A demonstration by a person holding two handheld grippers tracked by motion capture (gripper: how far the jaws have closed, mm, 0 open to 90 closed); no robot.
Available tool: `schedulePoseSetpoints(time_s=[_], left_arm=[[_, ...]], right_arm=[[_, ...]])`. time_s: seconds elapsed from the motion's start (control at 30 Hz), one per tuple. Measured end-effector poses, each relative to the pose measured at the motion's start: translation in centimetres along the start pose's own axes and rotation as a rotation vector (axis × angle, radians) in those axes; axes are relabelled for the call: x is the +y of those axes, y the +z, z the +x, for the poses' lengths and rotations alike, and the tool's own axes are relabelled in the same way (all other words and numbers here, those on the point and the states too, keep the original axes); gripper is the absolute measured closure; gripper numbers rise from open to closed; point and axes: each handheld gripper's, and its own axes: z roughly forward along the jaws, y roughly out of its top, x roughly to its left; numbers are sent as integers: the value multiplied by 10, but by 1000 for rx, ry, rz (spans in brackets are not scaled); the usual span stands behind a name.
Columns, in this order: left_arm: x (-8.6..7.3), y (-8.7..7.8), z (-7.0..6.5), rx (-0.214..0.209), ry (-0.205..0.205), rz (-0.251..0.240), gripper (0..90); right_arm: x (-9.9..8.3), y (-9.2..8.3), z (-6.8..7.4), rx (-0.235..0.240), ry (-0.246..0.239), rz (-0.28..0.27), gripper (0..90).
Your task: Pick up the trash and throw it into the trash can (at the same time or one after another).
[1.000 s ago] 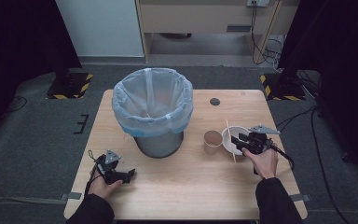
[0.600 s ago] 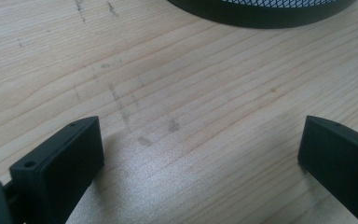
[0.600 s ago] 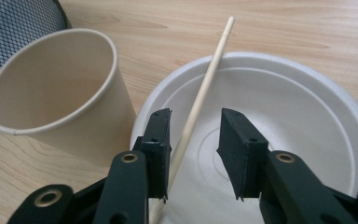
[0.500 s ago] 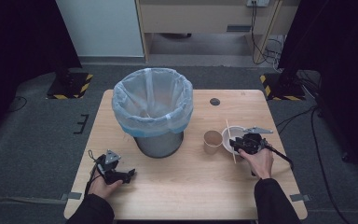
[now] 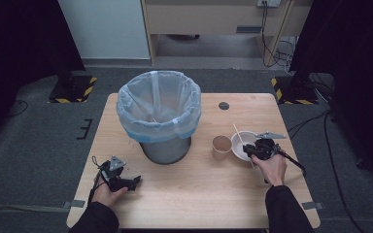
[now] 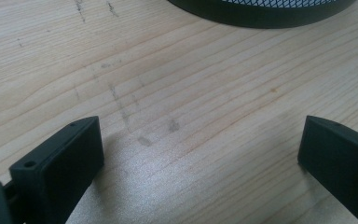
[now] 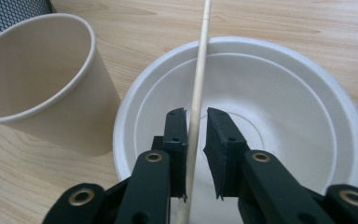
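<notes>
High view: the right gripper [image 5: 255, 148] sits over the white bowl [image 5: 239, 146], where a thin wooden stick [image 5: 238, 136] lies across the rim, far end toward the lined bin [image 5: 159, 112]; a paper cup [image 5: 221, 146] stands just beside the bowl. The left gripper [image 5: 132, 182] rests well apart. Left gripper view: jaws stand wide apart over bare wood-grain table [image 6: 191, 107]. Right gripper view: the right jaws have just been closing, the smooth round stick [image 7: 196, 95] running lengthwise between them, a slight gap still visible; the matte bowl [image 7: 307, 126] lies beneath
</notes>
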Motion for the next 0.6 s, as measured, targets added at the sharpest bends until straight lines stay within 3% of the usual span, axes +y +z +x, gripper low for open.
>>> schedulePoseSetpoints(time_s=[0.33,0.6], left_arm=[[0,0,0,0,0,-1,0],[0,0,0,0,0,-1,0]], right_arm=[[0,-1,-1,-5,-7,17,856],[5,-9,-4,3,15,-24,857]])
